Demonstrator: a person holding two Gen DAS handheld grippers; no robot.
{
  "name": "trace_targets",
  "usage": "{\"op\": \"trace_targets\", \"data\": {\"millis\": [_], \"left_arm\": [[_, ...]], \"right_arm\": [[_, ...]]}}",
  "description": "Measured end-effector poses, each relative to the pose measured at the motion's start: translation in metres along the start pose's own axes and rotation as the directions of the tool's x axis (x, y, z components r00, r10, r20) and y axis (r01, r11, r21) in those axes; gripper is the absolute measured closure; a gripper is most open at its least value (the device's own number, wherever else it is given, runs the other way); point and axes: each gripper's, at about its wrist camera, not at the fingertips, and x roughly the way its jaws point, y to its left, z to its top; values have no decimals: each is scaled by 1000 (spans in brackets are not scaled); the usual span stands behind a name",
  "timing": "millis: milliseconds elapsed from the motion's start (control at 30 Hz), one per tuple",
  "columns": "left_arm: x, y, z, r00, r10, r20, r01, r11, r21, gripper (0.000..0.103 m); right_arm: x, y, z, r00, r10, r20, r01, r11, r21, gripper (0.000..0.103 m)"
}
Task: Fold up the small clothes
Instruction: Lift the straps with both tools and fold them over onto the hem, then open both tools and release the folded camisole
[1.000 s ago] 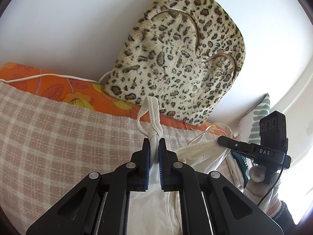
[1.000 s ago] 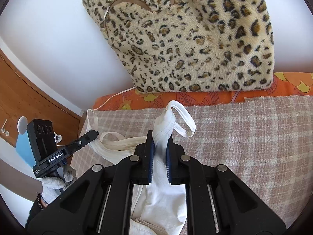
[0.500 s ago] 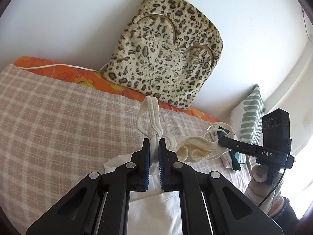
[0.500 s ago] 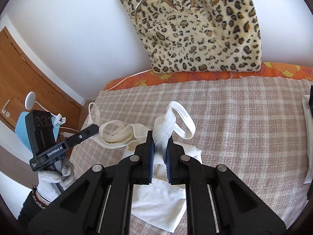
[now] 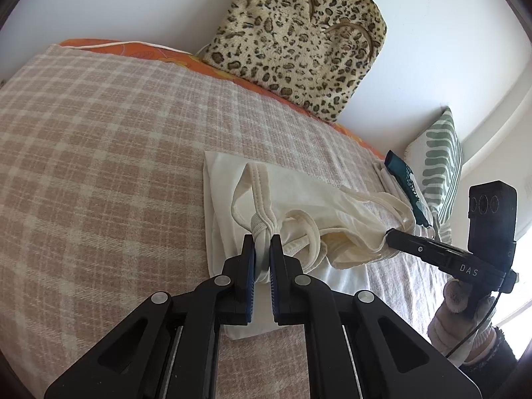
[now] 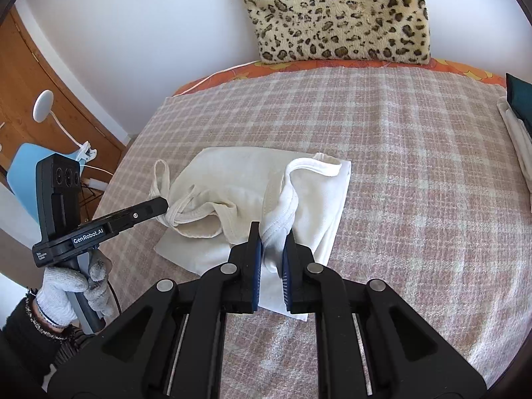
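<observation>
A cream tank top lies doubled over on the pink checked blanket, its lower half flat on the bed. My left gripper is shut on one bunched shoulder strap, whose loop rests on the cloth ahead. My right gripper is shut on the other strap, its band curling forward. Each gripper shows in the other's view: the right one at the right, the left one at the left, both in gloved hands.
A leopard-print cushion leans on the white wall at the bed's head. Folded white clothes with a teal item and a green striped pillow sit at the right. A wooden door and blue chair stand left.
Both grippers have drawn back toward me and sunk, carrying the straps. The top, hanging a second ago, now lies folded over itself on the blanket.
</observation>
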Motion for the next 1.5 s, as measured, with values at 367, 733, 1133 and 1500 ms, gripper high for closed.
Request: {"op": "trace_targets", "data": {"millis": [367, 733, 1133, 1500], "left_arm": [[-15, 10, -22, 996, 61, -59, -60, 998, 13, 85], [-77, -22, -23, 995, 91, 31, -95, 981, 167, 85], [4, -39, 15, 997, 75, -33, -70, 988, 137, 85], [19, -29, -15, 978, 86, -190, -49, 981, 188, 85]], "right_arm": [[-2, -7, -37, 997, -47, -62, 43, 997, -59, 80], [-60, -2, -38, 967, -242, 77, 249, 965, -86, 65], [3, 31, -2, 994, -111, 21, 112, 984, -136, 78], [29, 10, -17, 988, -120, -98, 108, 987, -123, 78]]}}
